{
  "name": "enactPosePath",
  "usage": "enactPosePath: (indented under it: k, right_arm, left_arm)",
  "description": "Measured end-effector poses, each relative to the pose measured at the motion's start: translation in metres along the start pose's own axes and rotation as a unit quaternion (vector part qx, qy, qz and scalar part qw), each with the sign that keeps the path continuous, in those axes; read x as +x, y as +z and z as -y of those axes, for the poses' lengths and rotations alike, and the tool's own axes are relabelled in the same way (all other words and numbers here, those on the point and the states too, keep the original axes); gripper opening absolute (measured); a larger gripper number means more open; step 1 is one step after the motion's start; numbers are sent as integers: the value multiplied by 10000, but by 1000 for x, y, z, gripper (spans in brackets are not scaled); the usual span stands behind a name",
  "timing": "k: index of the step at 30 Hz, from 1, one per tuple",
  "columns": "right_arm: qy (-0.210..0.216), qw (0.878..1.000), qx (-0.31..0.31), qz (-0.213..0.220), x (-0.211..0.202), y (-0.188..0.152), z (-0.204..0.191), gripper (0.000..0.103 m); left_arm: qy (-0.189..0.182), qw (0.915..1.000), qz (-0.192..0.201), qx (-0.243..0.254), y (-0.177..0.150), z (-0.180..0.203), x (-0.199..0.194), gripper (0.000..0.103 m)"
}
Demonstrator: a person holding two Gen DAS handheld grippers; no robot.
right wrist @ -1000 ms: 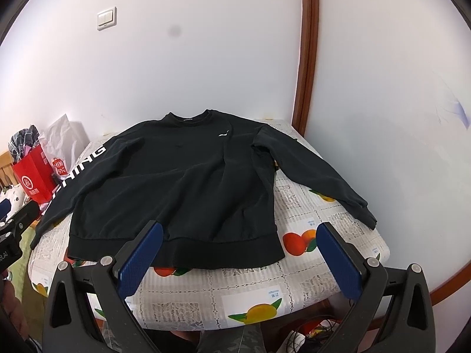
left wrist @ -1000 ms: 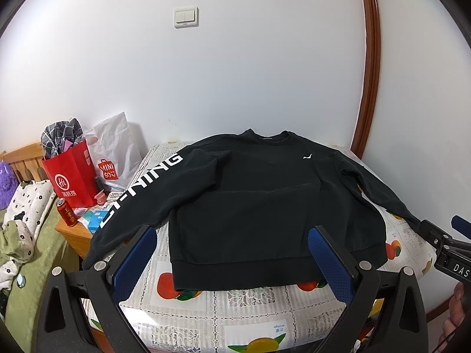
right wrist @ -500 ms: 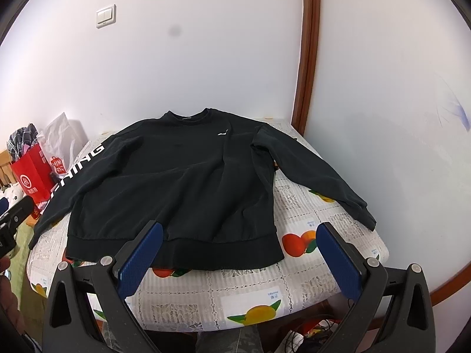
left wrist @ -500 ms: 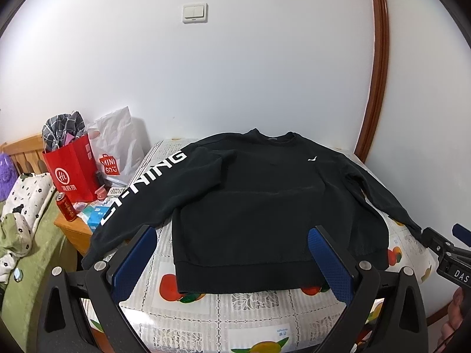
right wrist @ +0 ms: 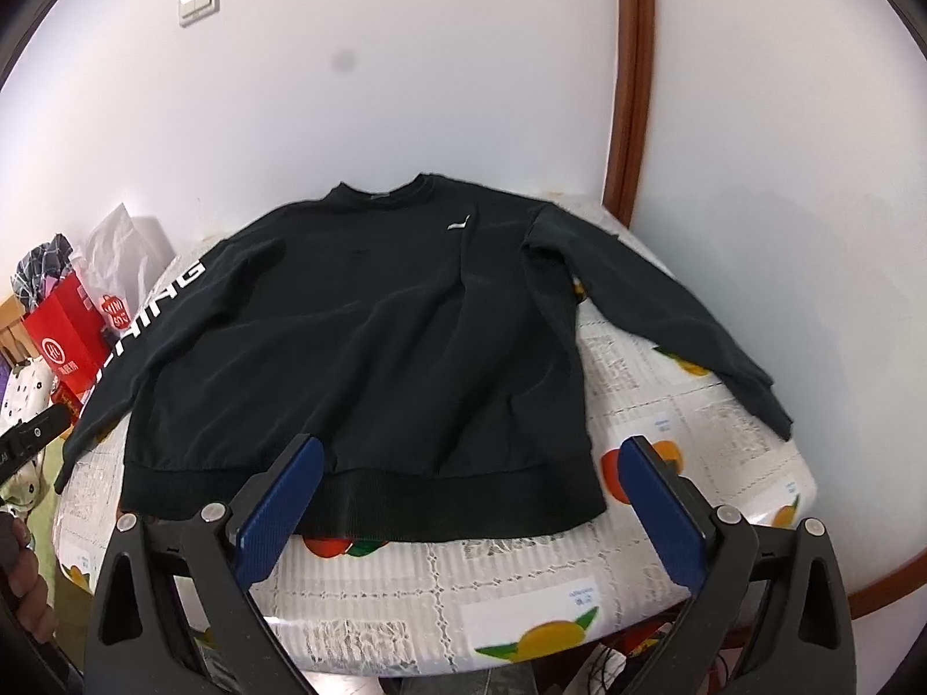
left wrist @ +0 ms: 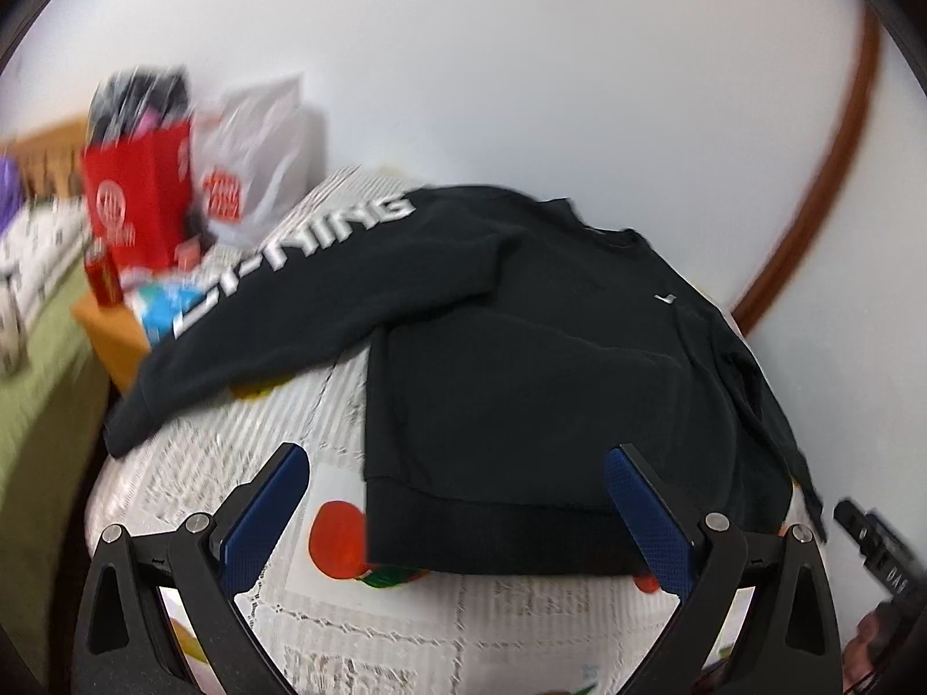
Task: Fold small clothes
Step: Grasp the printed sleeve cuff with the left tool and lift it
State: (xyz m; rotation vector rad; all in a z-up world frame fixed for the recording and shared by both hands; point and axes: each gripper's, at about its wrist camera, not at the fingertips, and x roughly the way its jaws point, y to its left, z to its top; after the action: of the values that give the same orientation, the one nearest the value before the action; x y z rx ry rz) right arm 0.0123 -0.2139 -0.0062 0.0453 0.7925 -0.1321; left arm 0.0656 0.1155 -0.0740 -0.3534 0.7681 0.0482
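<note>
A black sweatshirt [right wrist: 371, 347] lies flat and face up on the round table [right wrist: 521, 596], both sleeves spread out, white lettering on its left sleeve [left wrist: 301, 266]. It also shows in the left wrist view [left wrist: 521, 376]. My left gripper [left wrist: 457, 498] is open and empty, above the hem near the sweatshirt's lower left corner. My right gripper [right wrist: 469, 480] is open and empty, just above the hem [right wrist: 405, 504] at its lower right part. Neither touches the cloth.
The table has a fruit-print cloth and stands against a white wall. A red paper bag [left wrist: 139, 197] and a white plastic bag [left wrist: 255, 162] stand on a small wooden stand [left wrist: 110, 330] at the left. A bed with green cover [left wrist: 40, 405] lies further left.
My left gripper has swung left and closer to the table, so the view is blurred and the left sleeve is nearer. My right gripper has moved forward and down toward the hem.
</note>
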Motion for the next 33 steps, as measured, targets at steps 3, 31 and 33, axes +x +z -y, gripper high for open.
enactPosePath:
  k: [3,31,33]
  right_arm:
    - [-51,9999,-49,-85,22,0,-5,98]
    - [-26,9962,-79,-866,154,25,-27,97]
    - [39,9970,-41,-771,153,32,-22,97]
  left_arm:
    - [19,9991,-115,-401,2,-29,25,99]
    - [779,9817,256,-1720,66,-123,119,8]
    - [727,9865,405,-1412,84,-106,108,7]
